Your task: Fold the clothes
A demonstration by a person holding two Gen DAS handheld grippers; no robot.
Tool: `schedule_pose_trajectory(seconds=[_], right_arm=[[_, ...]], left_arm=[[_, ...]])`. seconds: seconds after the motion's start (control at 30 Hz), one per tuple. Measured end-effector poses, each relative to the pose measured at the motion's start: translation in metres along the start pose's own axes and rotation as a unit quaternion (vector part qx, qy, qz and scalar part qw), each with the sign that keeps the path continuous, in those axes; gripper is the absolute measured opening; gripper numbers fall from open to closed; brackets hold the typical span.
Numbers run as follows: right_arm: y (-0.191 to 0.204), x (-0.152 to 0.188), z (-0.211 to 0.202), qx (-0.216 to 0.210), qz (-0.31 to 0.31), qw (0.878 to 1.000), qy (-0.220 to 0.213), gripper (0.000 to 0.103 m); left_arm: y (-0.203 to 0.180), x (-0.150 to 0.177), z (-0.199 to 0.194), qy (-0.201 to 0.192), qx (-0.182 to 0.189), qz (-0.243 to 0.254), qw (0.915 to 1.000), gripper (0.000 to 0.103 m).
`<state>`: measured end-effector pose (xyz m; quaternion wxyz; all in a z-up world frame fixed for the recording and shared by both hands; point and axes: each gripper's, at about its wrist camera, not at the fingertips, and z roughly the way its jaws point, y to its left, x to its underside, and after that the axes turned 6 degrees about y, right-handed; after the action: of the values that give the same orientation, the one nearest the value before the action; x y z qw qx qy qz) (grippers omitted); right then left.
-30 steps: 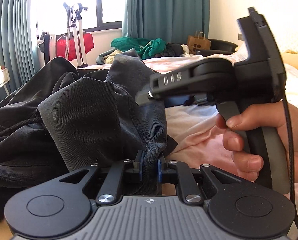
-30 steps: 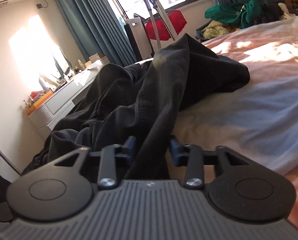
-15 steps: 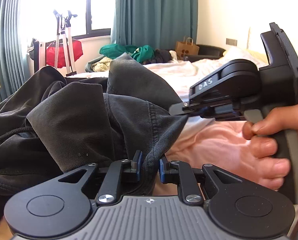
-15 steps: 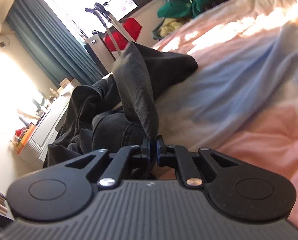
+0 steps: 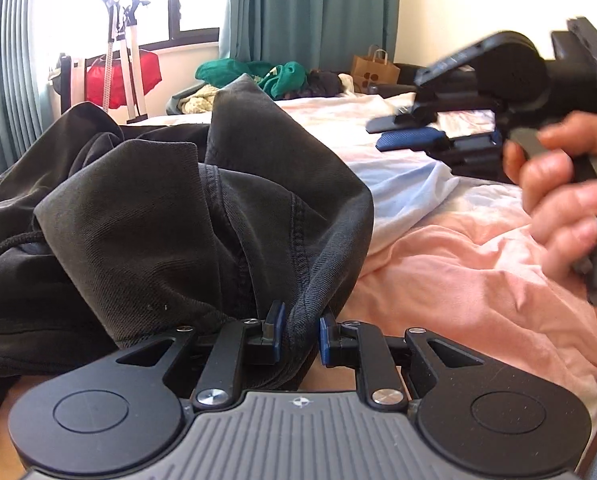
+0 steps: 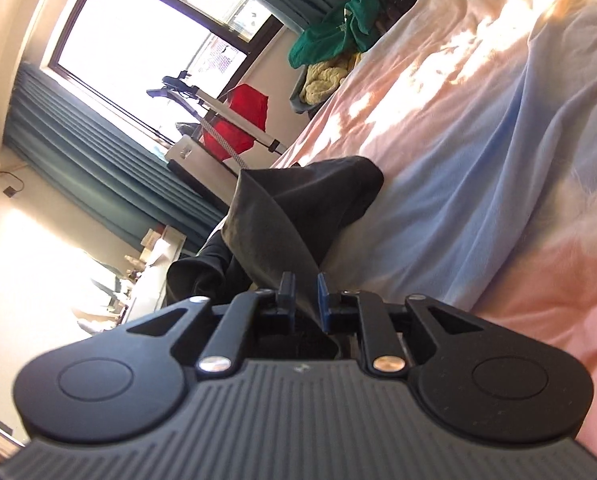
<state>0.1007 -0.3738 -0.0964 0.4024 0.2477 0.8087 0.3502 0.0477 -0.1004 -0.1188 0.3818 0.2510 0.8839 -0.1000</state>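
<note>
A dark grey garment lies bunched on the bed at the left. My left gripper is shut on a seamed edge of it, low at the near side. In the left wrist view my right gripper hangs in the air at the upper right, held by a hand, jaws apart, with no cloth between them. In the right wrist view the camera is rolled sideways; the right gripper has a small gap between its pads, and a fold of the garment stands just beyond them.
The bed has a pink and pale blue sheet. A pile of green and yellow clothes and a brown paper bag sit at the far end. A red bag and a stand are by the window.
My right gripper has let go of the garment, opened, lifted up and to the right, and rolled sideways. The raised fold has dropped. My left gripper keeps its hold.
</note>
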Motion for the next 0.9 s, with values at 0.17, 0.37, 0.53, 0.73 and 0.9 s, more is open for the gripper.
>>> schedule_pose_trajectory(seconds=[0.17,0.37,0.53,0.73,0.9], right_arm=[[0.032,-0.051,0.063,-0.002,-0.051,0.998,0.021,0.085],[0.069,-0.097,0.17,0.054,-0.087,0.993,0.057,0.08],[0.074,-0.104,0.209,0.127,-0.139,0.976,0.107,0.01],[0.088,-0.134,0.11,0.112,-0.181,0.977,-0.026,0.009],[0.044,-0.13,-0.012,0.143,-0.131,0.969,-0.154,0.008]], left_arm=[[0.0,0.003,0.008,-0.001,0.015,0.007,0.9999,0.018],[0.009,0.006,0.012,-0.016,0.046,-0.004,0.9988,0.016],[0.018,0.004,0.012,-0.019,0.093,0.0,0.9955,0.015],[0.038,-0.003,0.0,-0.048,0.151,-0.047,0.9863,0.014],[0.037,-0.006,-0.01,-0.067,0.155,-0.053,0.9841,0.014]])
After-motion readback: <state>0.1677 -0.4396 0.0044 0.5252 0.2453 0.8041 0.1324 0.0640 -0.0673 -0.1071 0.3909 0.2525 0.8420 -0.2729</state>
